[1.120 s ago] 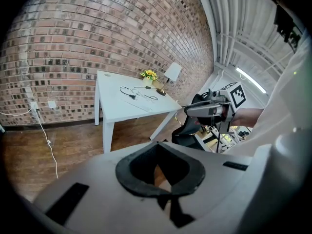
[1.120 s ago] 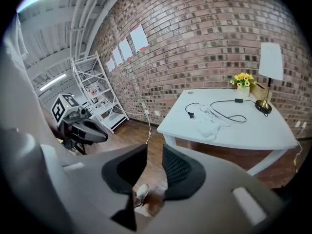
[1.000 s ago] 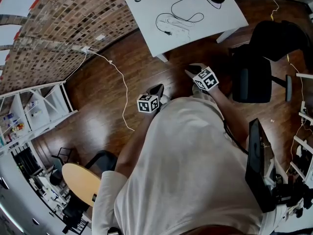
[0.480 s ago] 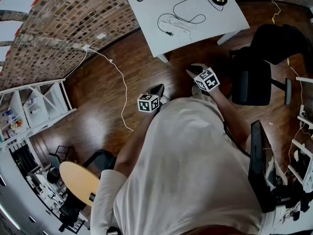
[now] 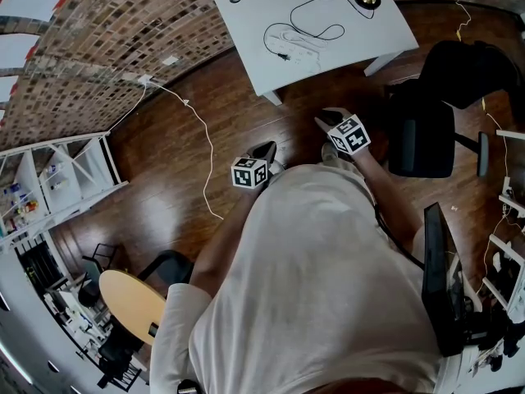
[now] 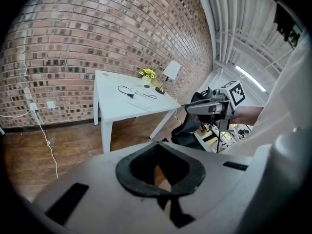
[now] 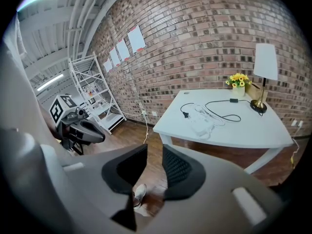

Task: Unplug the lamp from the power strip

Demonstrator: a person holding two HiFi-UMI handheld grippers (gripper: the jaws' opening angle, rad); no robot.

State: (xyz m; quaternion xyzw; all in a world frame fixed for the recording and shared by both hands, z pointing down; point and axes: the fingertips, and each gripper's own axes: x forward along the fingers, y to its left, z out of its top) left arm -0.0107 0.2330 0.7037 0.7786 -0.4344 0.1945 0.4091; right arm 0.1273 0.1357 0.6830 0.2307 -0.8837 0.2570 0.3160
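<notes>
Nothing has been shifted since a second ago: the left gripper is held closed and empty, the right gripper parted on nothing. The lamp and power strip are left well ahead, untouched; unplugging is judged unstarted.

White table, black lamp cord, brown brick wall, dark wood floor

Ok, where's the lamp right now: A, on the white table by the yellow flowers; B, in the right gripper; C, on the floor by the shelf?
A: the lamp stands on the white table beside the yellow flowers, and the right gripper is open with nothing between its jaws.
</notes>
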